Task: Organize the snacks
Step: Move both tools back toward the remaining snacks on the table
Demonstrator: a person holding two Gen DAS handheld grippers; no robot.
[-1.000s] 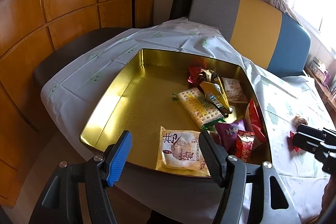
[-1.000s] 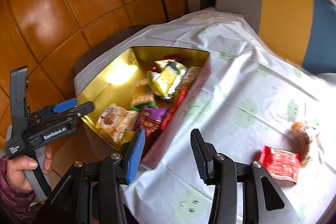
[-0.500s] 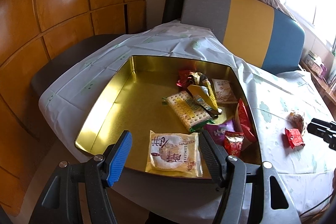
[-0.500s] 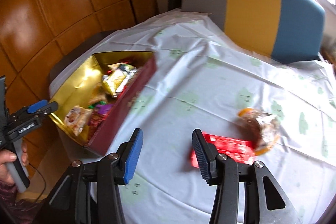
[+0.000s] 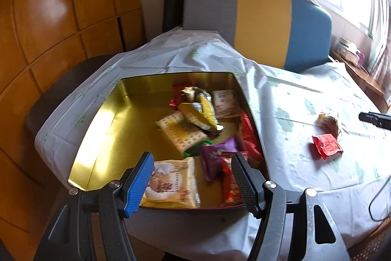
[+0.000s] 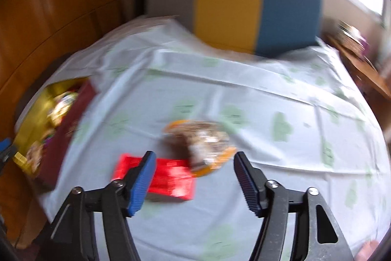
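A gold tin (image 5: 107,129) on the table's left holds several snack packets, among them a cracker pack (image 5: 183,133) and a purple packet (image 5: 216,155). My left gripper (image 5: 191,181) is open and empty above the tin's near edge. A red packet (image 6: 171,179) and a clear-wrapped pastry (image 6: 202,141) lie on the tablecloth. They also show in the left wrist view: the red packet (image 5: 326,146), the pastry (image 5: 328,122). My right gripper (image 6: 194,184) is open and empty just above them; the view is blurred. The tin also shows at the left (image 6: 70,129).
A pale tablecloth with green prints (image 6: 268,109) covers the round table. A grey, yellow and blue chair back (image 5: 259,23) stands behind it. Wood panelling (image 5: 61,16) is at the left. A window is at the right. A black cable (image 5: 378,199) lies near the table's right edge.
My right gripper has swung right from the tin to over the red packet and pastry. My left gripper has drawn back a little and turned right. Both stayed open.
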